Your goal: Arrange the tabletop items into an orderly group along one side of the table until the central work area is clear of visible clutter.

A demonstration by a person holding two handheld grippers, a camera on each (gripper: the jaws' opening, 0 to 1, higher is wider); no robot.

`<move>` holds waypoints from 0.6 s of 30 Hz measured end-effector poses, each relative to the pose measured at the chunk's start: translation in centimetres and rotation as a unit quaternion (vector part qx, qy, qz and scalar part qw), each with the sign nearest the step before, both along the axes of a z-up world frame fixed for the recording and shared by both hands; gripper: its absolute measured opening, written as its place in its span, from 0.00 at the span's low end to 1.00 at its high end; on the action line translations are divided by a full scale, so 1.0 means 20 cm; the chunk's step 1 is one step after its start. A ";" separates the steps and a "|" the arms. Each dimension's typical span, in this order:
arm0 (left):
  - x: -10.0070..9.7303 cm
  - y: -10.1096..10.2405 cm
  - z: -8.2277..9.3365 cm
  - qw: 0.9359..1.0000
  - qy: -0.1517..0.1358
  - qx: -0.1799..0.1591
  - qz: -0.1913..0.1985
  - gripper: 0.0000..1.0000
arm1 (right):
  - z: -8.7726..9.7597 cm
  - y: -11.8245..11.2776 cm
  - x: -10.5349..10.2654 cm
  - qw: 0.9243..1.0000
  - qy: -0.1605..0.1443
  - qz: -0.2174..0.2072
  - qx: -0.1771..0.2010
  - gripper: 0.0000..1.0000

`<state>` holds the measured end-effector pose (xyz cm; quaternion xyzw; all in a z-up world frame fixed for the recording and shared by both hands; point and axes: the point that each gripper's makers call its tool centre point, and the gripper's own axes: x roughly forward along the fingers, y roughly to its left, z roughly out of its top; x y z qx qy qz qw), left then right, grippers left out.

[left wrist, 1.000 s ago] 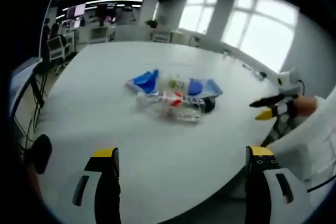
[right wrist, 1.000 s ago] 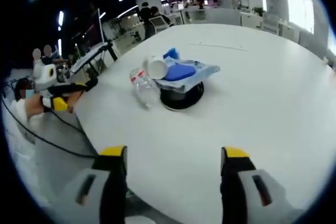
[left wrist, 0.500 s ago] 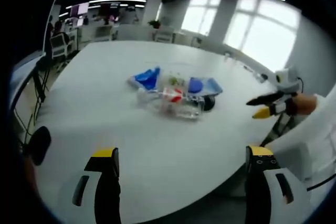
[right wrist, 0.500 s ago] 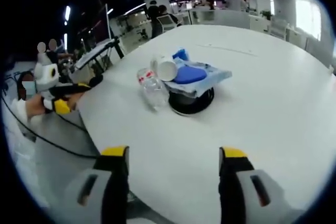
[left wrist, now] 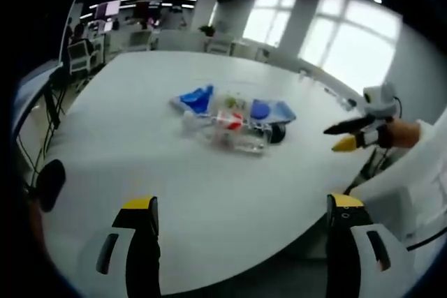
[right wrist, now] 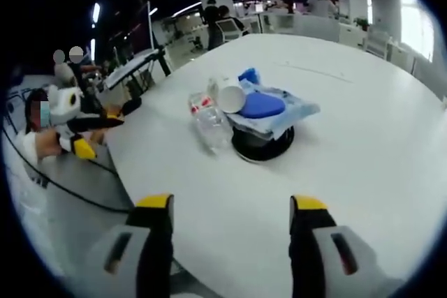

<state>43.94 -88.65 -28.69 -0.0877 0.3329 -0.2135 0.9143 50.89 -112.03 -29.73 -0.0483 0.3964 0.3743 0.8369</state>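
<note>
White round table (left wrist: 140, 172) fills an open office with ceiling strip lights. Near its middle sits one heap: a clear bottle (left wrist: 234, 137) on its side, a blue wrapper (left wrist: 195, 101), a white cup (right wrist: 230, 98) and a blue cloth (right wrist: 279, 111) over a black disc (right wrist: 262, 148). The left gripper (left wrist: 241, 218) and right gripper (right wrist: 230, 207) hover over the near edge, jaws wide apart, holding nothing, well short of the heap.

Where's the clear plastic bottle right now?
In the right gripper view, the clear plastic bottle lies on its side mid-table, left of the black round base, under the white cup.
</note>
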 end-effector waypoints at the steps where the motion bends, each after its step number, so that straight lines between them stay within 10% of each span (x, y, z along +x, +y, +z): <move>1: 0.00 0.00 0.00 1.000 0.000 -0.001 0.000 0.97 | 0.00 0.01 0.00 1.000 0.000 0.002 -0.001 0.66; 18: -0.04 -0.03 -0.04 1.000 0.005 -0.011 0.000 0.97 | 0.06 0.09 0.09 1.000 -0.016 0.025 -0.006 0.64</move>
